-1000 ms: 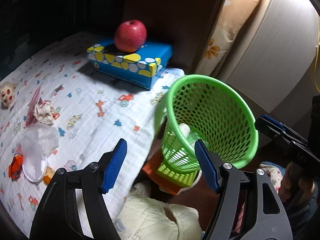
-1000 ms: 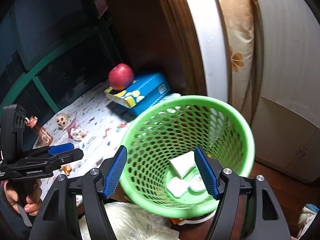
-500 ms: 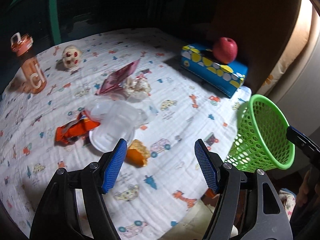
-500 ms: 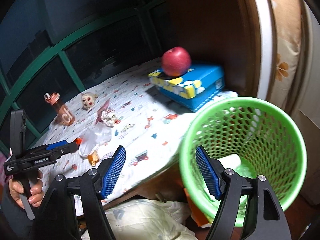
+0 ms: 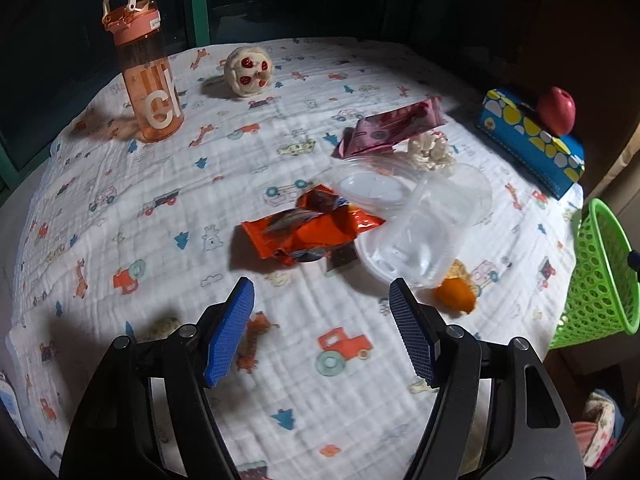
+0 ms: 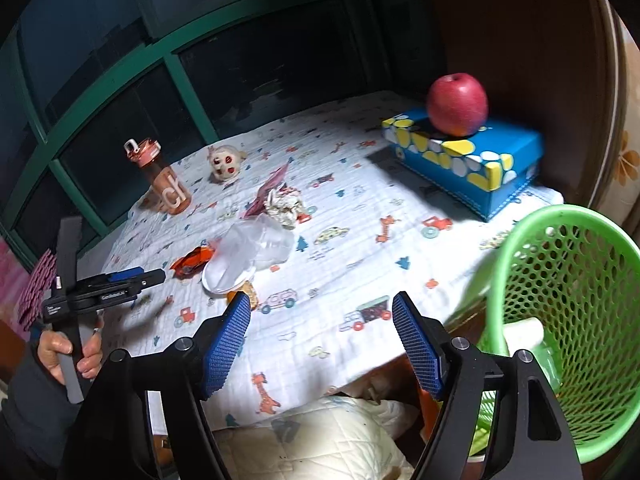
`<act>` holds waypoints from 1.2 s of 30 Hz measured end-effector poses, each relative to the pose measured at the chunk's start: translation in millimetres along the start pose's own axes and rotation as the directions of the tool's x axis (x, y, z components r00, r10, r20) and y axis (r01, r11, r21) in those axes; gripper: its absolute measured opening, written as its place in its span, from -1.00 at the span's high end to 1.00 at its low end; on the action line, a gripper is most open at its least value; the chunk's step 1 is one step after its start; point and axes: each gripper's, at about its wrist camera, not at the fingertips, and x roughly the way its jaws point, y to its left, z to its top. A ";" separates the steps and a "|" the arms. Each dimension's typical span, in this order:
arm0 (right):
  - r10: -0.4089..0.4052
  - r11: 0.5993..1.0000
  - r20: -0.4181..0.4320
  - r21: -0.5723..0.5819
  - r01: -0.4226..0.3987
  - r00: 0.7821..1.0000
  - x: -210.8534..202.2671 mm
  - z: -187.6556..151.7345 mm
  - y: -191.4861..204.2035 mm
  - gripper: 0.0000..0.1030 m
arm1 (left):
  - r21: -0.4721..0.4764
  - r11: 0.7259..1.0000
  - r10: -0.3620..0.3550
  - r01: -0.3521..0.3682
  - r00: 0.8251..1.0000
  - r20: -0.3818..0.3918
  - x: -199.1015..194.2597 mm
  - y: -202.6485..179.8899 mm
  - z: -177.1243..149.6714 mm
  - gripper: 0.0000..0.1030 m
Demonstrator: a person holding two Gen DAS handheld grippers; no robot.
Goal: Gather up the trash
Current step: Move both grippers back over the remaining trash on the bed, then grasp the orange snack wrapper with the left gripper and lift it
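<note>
The left gripper [image 5: 321, 328] hangs over the near part of the worktop [image 5: 168, 184], which a white cloth with small cars and giraffes covers. Its blue fingers [image 5: 230, 330] stand wide apart and nothing is between them. The right gripper [image 6: 322, 340] is also wide open and empty, above the near edge of the worktop, with the green basket [image 6: 576, 320] just to its right, beside the edge. White pieces lie at the bottom of the basket.

A little farther, in the middle of the cloth, lies the trash: an orange wrapper [image 5: 308, 230], touching on its right a clear plastic cup [image 5: 424, 228] that lies on its side. Near the cup, on the near right, there is a small orange peel [image 5: 456, 300]. Behind the cup are a crumpled tissue [image 5: 430, 152] and a pink wrapper [image 5: 394, 126].

At the far left stands an orange bottle [image 5: 146, 68], upright, and a small toy [image 5: 248, 66] is beside it. At the far right, a red apple [image 6: 457, 104] rests on a blue box [image 6: 466, 160].
</note>
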 end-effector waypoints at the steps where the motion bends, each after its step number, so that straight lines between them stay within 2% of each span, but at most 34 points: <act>1: 0.002 1.000 -0.006 -0.006 -0.002 1.000 2.9 0.8 3.4 -0.37 | 0.011 1.000 0.010 -0.010 1.000 -0.007 4.4 5.3 0.6 -0.35; 2: 0.004 1.000 -0.011 -0.009 -0.004 1.000 5.5 1.5 6.0 -0.37 | 0.020 1.000 0.019 -0.018 1.000 -0.012 8.0 10.4 1.6 -0.34; 5: 0.009 1.000 -0.027 -0.022 -0.009 1.000 15.0 4.0 14.6 -0.37 | 0.049 0.999 -0.012 0.014 0.999 -0.029 18.2 21.2 6.2 -0.34; 6: 0.009 1.000 -0.032 -0.025 -0.010 0.999 18.1 4.7 17.2 -0.38 | 0.067 0.998 -0.010 0.012 0.999 -0.032 21.1 22.8 8.1 -0.34; 8: 0.012 0.999 -0.044 -0.034 -0.013 0.999 24.8 6.5 23.5 -0.38 | 0.114 0.992 -0.048 0.053 0.998 -0.043 27.0 23.4 11.3 -0.34; 10: 0.012 0.999 -0.054 -0.041 -0.015 0.998 30.7 8.3 28.4 -0.38 | 0.162 0.986 -0.039 0.049 0.997 -0.063 34.6 22.6 14.5 -0.36; 12: 0.014 0.999 -0.064 -0.047 -0.017 0.998 36.2 9.9 32.5 -0.38 | 0.204 0.978 -0.035 0.049 0.997 -0.073 40.9 22.0 17.9 -0.36; 14: 0.013 0.998 -0.074 -0.052 -0.017 0.997 42.4 11.6 37.5 -0.38 | 0.258 0.963 -0.059 0.079 0.995 -0.082 44.7 19.4 21.6 -0.37; 16: 0.015 0.998 -0.084 -0.053 -0.019 0.996 48.4 13.1 41.9 -0.38 | 0.302 0.949 -0.067 0.093 0.993 -0.094 49.7 16.0 25.4 -0.49; 18: 0.015 0.998 -0.094 -0.058 -0.021 0.995 54.5 14.9 46.1 -0.38 | 0.332 0.937 -0.076 0.108 0.991 -0.108 55.5 14.7 29.9 -0.50; 28: 0.016 0.997 -0.140 -0.076 -0.027 0.990 81.1 20.1 61.6 -0.38 | 0.402 0.901 -0.094 0.161 0.979 -0.181 90.5 16.2 41.0 -0.50; 36: 0.019 0.996 -0.166 -0.080 -0.033 0.986 98.7 21.7 66.9 -0.38 | 0.406 0.896 -0.107 0.179 0.975 -0.193 103.8 17.8 44.3 -0.50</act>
